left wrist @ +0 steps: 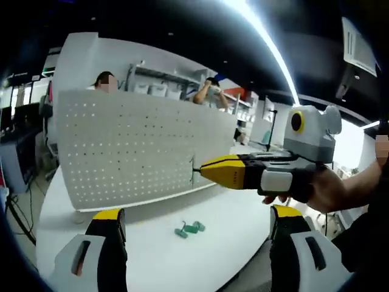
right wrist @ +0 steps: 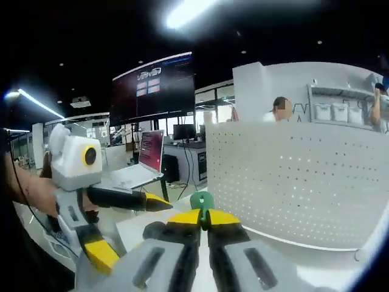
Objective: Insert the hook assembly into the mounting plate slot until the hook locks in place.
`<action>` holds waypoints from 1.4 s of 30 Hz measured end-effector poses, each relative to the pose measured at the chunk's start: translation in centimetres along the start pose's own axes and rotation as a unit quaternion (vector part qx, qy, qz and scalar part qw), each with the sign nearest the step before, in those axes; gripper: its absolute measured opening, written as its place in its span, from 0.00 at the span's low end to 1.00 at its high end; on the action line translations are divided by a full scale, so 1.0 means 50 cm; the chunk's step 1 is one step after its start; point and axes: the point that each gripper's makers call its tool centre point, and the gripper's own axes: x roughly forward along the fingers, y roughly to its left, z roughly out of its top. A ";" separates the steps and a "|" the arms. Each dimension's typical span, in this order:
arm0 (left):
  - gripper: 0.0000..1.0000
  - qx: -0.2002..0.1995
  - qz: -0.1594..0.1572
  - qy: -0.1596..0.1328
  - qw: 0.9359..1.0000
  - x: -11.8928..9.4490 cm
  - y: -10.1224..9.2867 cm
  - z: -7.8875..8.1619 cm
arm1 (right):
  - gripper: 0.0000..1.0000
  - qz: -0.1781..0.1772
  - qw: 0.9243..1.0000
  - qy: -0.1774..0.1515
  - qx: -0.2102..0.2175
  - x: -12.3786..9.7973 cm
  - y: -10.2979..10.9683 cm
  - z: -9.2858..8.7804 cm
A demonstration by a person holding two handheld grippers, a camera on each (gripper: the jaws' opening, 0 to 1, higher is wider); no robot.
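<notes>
The mounting plate [left wrist: 134, 152] is a white pegboard standing upright on a white table [left wrist: 152, 255]. My right gripper [left wrist: 203, 170] comes in from the right, shut on a hook assembly whose thin dark hook [left wrist: 194, 171] sits at the board's right end, at or just off its face. In the right gripper view, that gripper [right wrist: 203, 220] pinches the hook's green body [right wrist: 202, 201], with the pegboard [right wrist: 298, 182] ahead and to the right. My left gripper [left wrist: 196, 213] stands wide open over the table, holding nothing; it also appears as the left gripper [right wrist: 130, 228] low on the left.
A few loose green hook pieces [left wrist: 189, 229] lie on the table in front of the board. A person's hand [left wrist: 331, 188] holds the right gripper. People stand behind the pegboard by shelves [left wrist: 164, 85]. A laptop [right wrist: 143, 161] and desks sit to the left.
</notes>
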 end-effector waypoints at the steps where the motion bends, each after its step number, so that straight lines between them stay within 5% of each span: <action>1: 1.00 -0.003 0.001 -0.002 1.000 -0.001 0.001 0.002 | 0.00 -0.004 1.000 -0.002 -0.001 0.001 -0.003 0.001; 19: 1.00 -0.014 0.015 -0.023 1.000 -0.015 0.020 0.034 | 0.00 -0.104 0.992 -0.066 -0.019 0.031 -0.102 0.073; 26: 1.00 -0.022 0.013 -0.031 0.999 -0.014 0.025 0.043 | 0.00 -0.137 0.987 -0.075 -0.043 0.055 -0.163 0.090; 42: 1.00 -0.024 0.016 -0.023 0.999 -0.004 0.052 0.047 | 0.00 -0.208 0.973 -0.091 -0.025 0.103 -0.296 0.110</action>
